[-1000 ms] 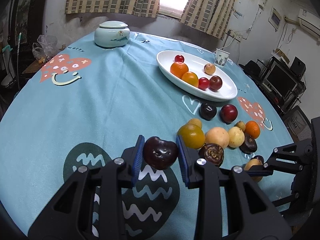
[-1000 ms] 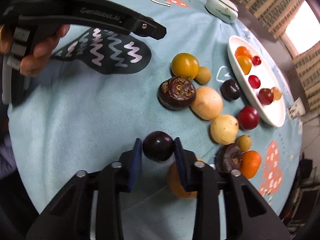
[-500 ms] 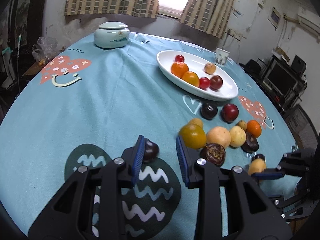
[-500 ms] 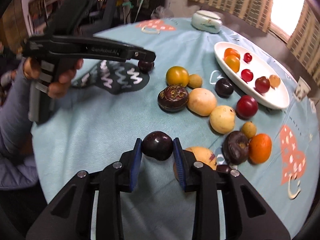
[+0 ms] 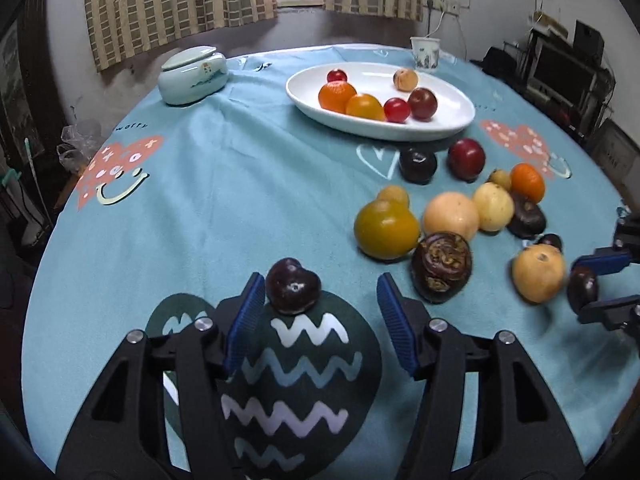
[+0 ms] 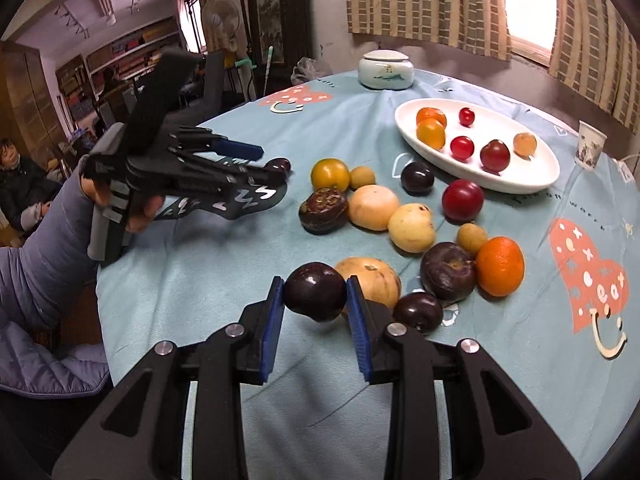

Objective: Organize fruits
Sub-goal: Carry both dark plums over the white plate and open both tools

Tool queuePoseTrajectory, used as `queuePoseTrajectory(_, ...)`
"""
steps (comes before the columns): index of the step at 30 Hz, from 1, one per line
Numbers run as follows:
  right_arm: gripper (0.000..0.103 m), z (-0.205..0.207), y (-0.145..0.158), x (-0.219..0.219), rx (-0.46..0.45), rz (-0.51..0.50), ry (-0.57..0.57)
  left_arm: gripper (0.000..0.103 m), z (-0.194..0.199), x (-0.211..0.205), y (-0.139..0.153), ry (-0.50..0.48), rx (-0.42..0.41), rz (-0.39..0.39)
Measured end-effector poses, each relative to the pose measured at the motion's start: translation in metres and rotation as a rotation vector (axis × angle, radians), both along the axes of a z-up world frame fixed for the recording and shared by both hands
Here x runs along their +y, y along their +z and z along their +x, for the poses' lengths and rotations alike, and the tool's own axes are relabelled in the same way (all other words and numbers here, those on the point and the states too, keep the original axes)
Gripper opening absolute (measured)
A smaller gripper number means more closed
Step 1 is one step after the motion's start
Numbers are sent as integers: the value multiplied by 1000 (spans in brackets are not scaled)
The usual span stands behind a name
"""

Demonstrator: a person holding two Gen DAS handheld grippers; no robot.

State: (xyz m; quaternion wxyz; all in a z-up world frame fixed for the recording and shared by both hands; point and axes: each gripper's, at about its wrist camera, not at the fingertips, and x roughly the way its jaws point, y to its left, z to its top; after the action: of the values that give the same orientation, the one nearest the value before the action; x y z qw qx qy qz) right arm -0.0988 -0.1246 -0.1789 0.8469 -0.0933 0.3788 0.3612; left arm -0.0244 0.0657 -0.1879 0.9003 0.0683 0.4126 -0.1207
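My left gripper [image 5: 320,300] is open. A dark plum [image 5: 293,286] lies on the cloth's dark wavy patch next to its left pad, free of the jaws. My right gripper [image 6: 315,300] is shut on a second dark plum [image 6: 315,297] and holds it above the table; it also shows in the left wrist view [image 5: 582,289]. A white oval plate [image 5: 452,98] at the far side holds several small fruits. A cluster of loose fruits [image 6: 400,216] lies between the grippers and the plate.
A pale green lidded jar [image 5: 192,78] stands at the far left. A paper cup [image 5: 425,53] stands beyond the plate. A seated person [image 6: 16,184] is off the table's left edge. The table [image 5: 200,184] has a teal cloth.
My left gripper let go of its dark plum, which now rests on the wavy patch, and the jaws opened wide. My right gripper rose and tilted level with its plum still held.
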Motion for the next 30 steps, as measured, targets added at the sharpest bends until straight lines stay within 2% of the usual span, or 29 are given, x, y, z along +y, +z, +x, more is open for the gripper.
queuePoseTrajectory(2,32,0,-1,-5,4,11,-4,56,10,5,-4,31,31,-10)
queuePoseTrajectory(4,32,-2,-3,-9,8,22,-6,37,17,12,-6,60,54,-33)
queuePoseTrajectory(5,32,-1,-3,-11,12,29,-7,32,19,15,-7,72,63,-46)
queuePoseTrajectory(11,32,-1,1,-16,1,55,-19,31,13,18,-3,76,58,-68)
queuePoseTrajectory(16,32,11,23,-25,-54,61,-47,31,8,0,43,24,-31,-71)
queuePoseTrajectory(20,32,48,54,-29,-135,97,-134,31,33,-35,88,1,-116,-47)
queuePoseTrajectory(22,32,73,64,-33,-174,115,-216,32,56,-53,98,11,-122,-39)
queuePoseTrajectory(24,32,103,65,-39,-147,179,-280,32,82,-68,96,20,-106,-35)
queuePoseTrajectory(29,32,174,48,-49,-118,165,-439,32,139,-101,77,42,-33,1)
queuePoseTrajectory(30,32,190,43,-54,-86,180,-456,32,148,-105,74,47,-24,2)
